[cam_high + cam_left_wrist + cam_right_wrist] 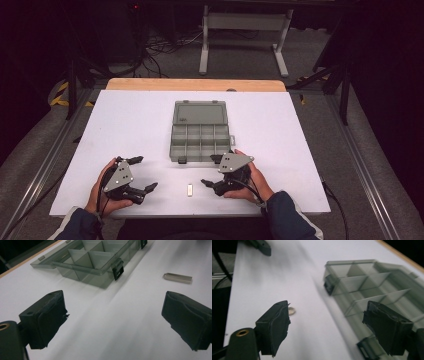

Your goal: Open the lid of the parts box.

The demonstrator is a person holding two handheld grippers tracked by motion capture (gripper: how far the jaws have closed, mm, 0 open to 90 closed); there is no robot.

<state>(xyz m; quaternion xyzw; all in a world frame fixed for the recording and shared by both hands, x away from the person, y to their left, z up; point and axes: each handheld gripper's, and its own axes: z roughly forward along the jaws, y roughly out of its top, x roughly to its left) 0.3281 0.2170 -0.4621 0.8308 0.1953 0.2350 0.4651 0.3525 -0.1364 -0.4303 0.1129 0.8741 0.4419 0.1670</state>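
A grey see-through compartment box lies in the middle of the white table with its lid folded open to the far side. A small metal bar lies near the front edge, between the two hands. My left gripper rests low at the front left, open, with nothing between its jaws. My right gripper is at the box's front right corner, also open and empty. In the left gripper view, the box and the bar lie beyond the open left gripper. In the right gripper view, the bar peeks from behind one jaw of the right gripper, and the box lies ahead.
A wooden strip runs along the table's far edge. Beyond it are floor cables and a white metal stand. Metal rails flank the table on both sides. The other gripper's jaw shows at the right gripper view's top left.
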